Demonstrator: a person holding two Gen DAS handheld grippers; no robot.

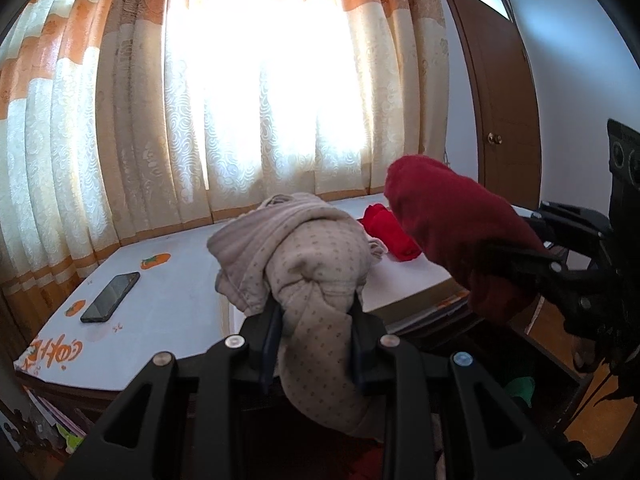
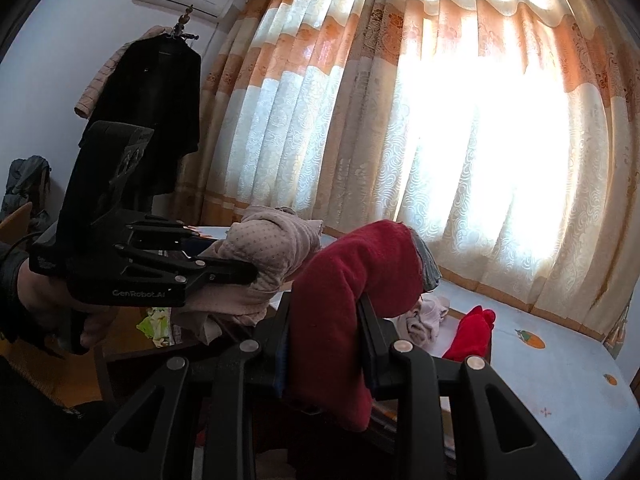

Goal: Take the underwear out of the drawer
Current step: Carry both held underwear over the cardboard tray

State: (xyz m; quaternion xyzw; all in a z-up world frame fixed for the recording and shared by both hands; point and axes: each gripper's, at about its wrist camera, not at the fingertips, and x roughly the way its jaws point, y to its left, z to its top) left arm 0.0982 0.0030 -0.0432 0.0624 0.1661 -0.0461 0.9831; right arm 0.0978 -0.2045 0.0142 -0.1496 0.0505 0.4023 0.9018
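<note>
Left claw (image 1: 316, 312) clamped on beige underwear (image 1: 316, 256), right claw (image 2: 326, 320) clamped on maroon underwear (image 2: 352, 280)

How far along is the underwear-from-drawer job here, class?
Done: a bright red piece and a pale piece already lie on the tabletop. In hand: left tongs clamp a dotted beige garment; right tongs clamp a dark red garment. Left: setting both down.

**Count of items in view**

Two black two-finger grippers: left gripper (image 1: 316, 312), right gripper (image 2: 326, 314).
Four bundles of cloth:
- one beige dotted cloth bundle (image 1: 316, 268), between the left jaws
- one dark red fleecy bundle (image 2: 352, 276), between the right jaws
- one bright red folded piece (image 1: 390, 232), beyond the jaws
- one pale pink crumpled piece (image 2: 426, 316), beyond the right jaws

One black flat phone (image 1: 111, 297), left of the left jaws.
</note>
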